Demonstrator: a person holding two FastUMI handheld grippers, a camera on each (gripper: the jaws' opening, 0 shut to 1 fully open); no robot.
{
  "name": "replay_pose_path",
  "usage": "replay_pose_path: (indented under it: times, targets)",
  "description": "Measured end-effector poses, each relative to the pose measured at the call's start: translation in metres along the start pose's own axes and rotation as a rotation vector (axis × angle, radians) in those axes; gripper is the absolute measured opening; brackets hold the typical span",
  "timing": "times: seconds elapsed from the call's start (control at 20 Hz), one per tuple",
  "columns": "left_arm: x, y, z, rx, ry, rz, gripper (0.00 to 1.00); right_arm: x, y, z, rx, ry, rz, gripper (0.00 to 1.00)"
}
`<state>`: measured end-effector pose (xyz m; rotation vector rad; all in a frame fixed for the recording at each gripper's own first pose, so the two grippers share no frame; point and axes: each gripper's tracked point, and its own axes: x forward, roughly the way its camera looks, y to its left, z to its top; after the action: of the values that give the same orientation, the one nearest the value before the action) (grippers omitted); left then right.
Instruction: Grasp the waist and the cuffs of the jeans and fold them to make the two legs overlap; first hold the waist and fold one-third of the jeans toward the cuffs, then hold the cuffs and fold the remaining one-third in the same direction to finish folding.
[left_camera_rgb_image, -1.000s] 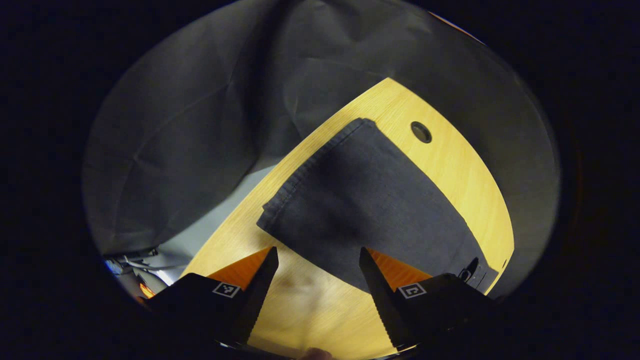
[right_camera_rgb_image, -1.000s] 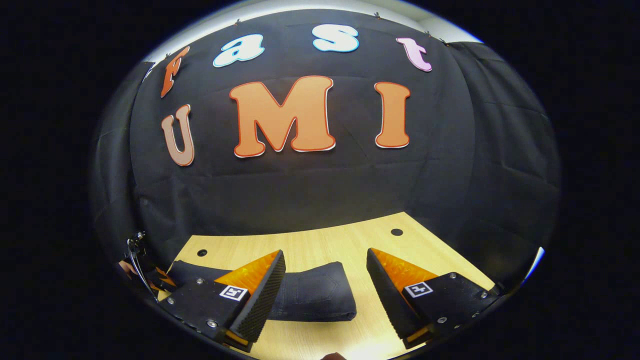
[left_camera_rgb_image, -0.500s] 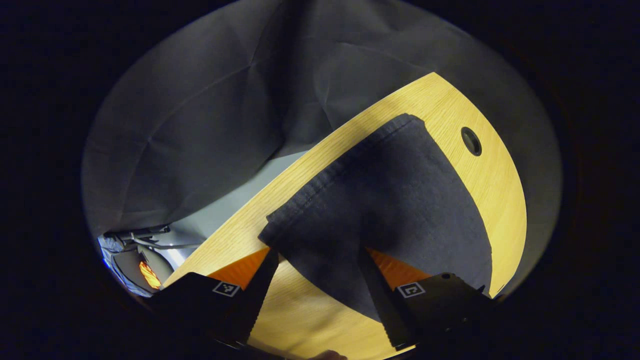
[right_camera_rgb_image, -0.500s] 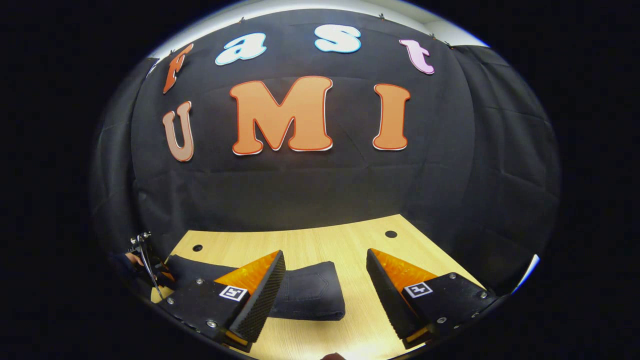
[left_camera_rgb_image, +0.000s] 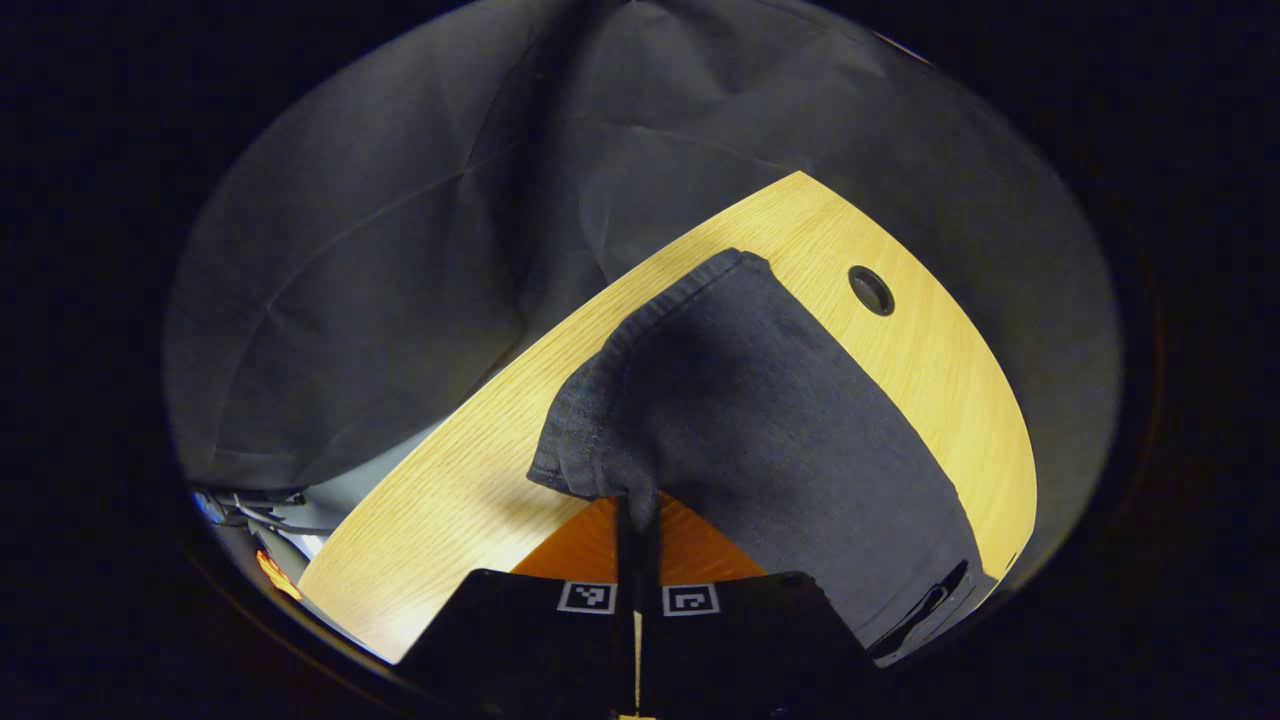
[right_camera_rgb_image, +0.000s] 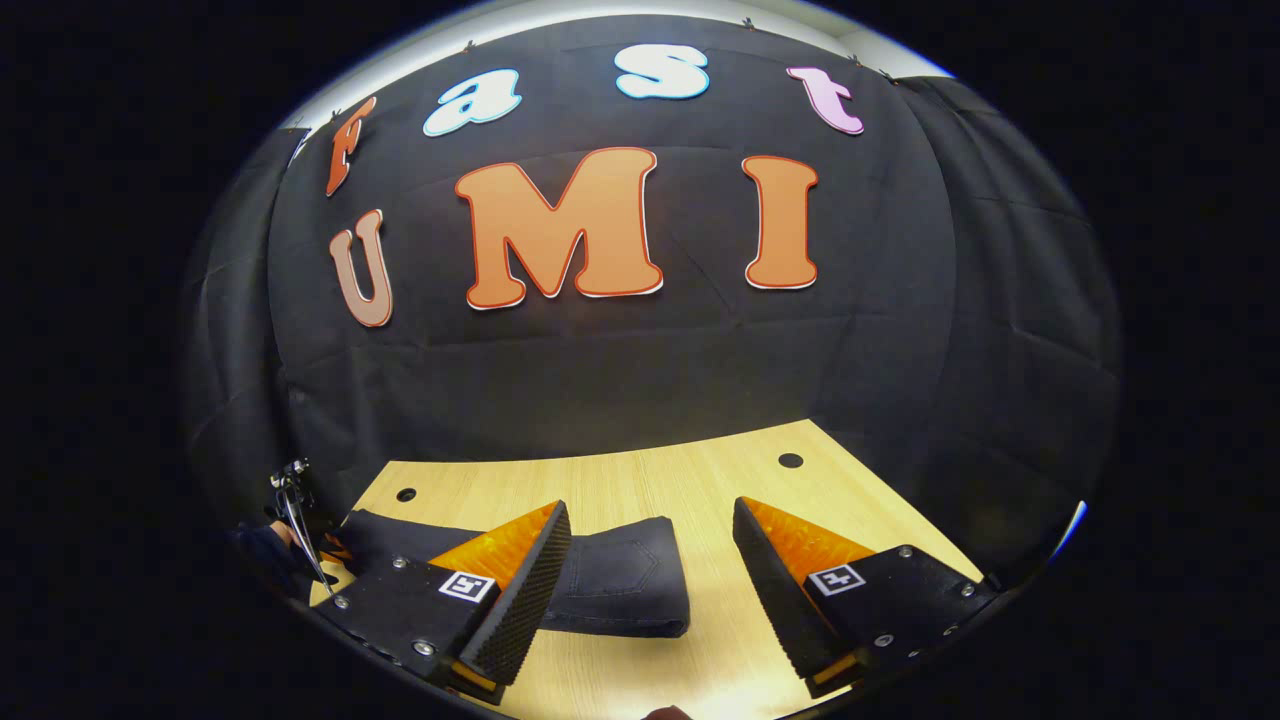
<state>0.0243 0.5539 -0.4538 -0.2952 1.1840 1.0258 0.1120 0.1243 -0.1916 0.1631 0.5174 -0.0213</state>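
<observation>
Pinching jeans cuff (left_camera_rgb_image: 600, 470), left tool (left_camera_rgb_image: 637, 520)

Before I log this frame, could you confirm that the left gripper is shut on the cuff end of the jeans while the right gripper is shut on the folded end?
Not quite: the right gripper is open and apart from the jeans, as the right gripper view shows. The left gripper is shut on the cuff end, bunching it.
</observation>
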Motion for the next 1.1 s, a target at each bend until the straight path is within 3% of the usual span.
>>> replay_pose_path:
  times: [0.15, 0.45, 0.75, 1.1]
  targets:
    - [-0.033, -0.010, 0.017, -0.029, -0.088, -0.075, 0.03, 0.006, -0.011, 0.005, -0.026, 0.003, 0.011, 0.98]
    - [-0.089, -0.024, 0.035, 0.047, -0.244, -0.145, 0.02, 0.026, -0.020, 0.022, -0.032, -0.023, 0.048, 1.00]
    - [-0.149, -0.058, 0.047, 0.214, -0.400, -0.227, 0.02, 0.041, -0.022, 0.020, -0.031, -0.014, 0.089, 0.98]
    - [-0.217, -0.110, 0.034, 0.380, -0.497, -0.322, 0.02, 0.049, -0.034, 0.030, -0.029, -0.042, 0.102, 0.98]
